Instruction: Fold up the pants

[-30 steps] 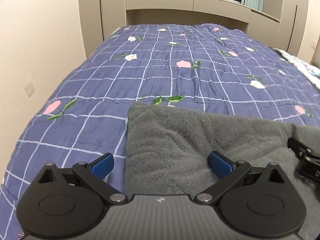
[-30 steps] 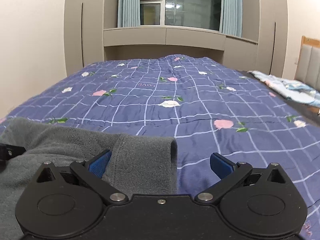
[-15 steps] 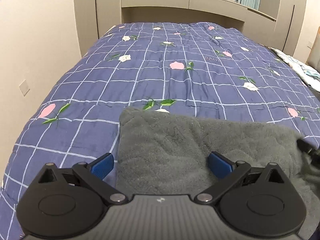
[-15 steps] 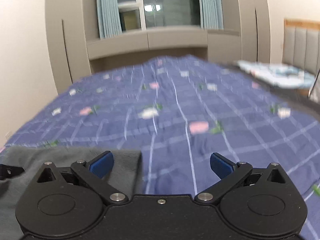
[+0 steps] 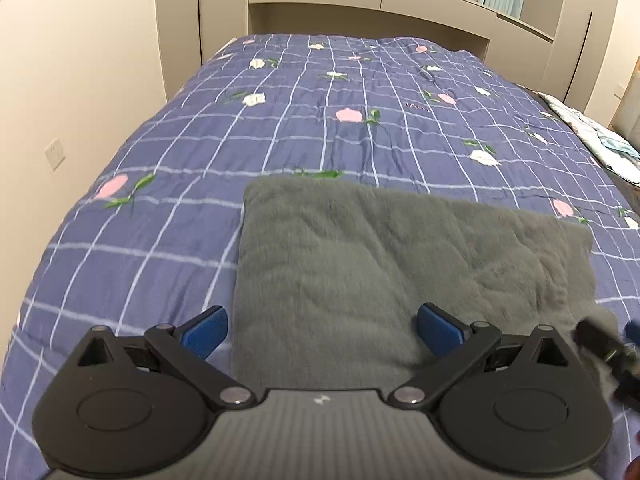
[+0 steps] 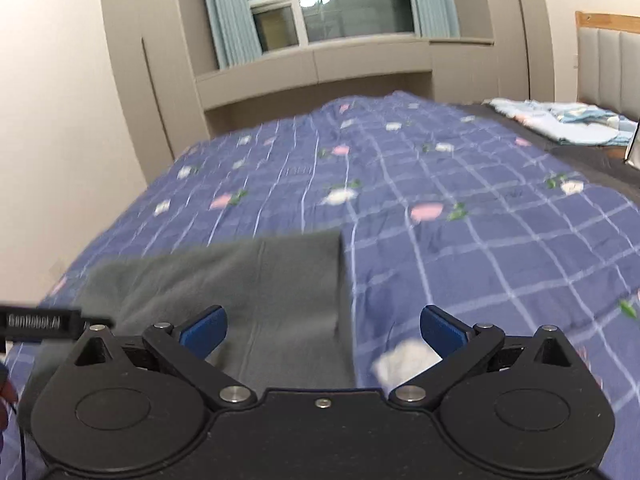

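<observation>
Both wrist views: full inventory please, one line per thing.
Fuzzy grey folded pants: 1, grey, flat on the near part of the quilt.
Blue checked floral quilt: 1, blue with white grid and pink and white flowers, covering the bed.
Pale blue patterned bedding: 1 pile, light blue, far right of the bed.
Beige built-in cabinets: 1 unit, beige, beyond the bed under the window.
Teal curtains: 2, teal, beside the window.
Wall socket: 1, cream, left wall.
Left claw: 1, black with blue pads, open above the pants.
Right claw: 1, black with blue pads, open over the pants' right edge.
</observation>
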`<state>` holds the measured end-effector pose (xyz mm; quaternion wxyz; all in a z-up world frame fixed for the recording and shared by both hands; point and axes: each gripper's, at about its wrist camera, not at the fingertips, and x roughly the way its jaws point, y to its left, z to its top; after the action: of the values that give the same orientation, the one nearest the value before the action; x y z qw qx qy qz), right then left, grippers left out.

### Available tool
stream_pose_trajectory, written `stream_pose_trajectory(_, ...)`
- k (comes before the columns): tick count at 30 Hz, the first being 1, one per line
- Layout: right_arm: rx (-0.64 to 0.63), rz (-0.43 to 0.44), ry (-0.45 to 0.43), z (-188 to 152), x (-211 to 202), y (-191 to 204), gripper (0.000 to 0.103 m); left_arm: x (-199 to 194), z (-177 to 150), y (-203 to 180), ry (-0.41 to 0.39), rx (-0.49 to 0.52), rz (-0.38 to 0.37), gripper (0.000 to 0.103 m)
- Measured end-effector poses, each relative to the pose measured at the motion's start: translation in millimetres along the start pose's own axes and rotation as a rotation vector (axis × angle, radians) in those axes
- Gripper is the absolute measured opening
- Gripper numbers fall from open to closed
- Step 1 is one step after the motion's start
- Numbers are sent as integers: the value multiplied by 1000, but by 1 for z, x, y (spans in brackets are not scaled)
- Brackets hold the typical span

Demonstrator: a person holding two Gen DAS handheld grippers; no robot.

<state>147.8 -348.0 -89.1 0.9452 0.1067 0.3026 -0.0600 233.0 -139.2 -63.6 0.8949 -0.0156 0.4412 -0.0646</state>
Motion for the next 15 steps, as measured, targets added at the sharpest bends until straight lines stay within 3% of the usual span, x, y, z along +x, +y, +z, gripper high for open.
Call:
stream_pose_trajectory(3, -3, -20, 88, -19, 2, 0, 103, -4, -12, 3, 18, -11, -7, 102)
stream_pose_trajectory(6, 65, 7, 112, -32, 0, -10, 103, -8, -23, 11, 27, -54, -33, 102)
stream_pose_trajectory(15, 73, 5, 101, -44, -5, -8, 103, -15, -43, 28, 70, -119, -89, 103)
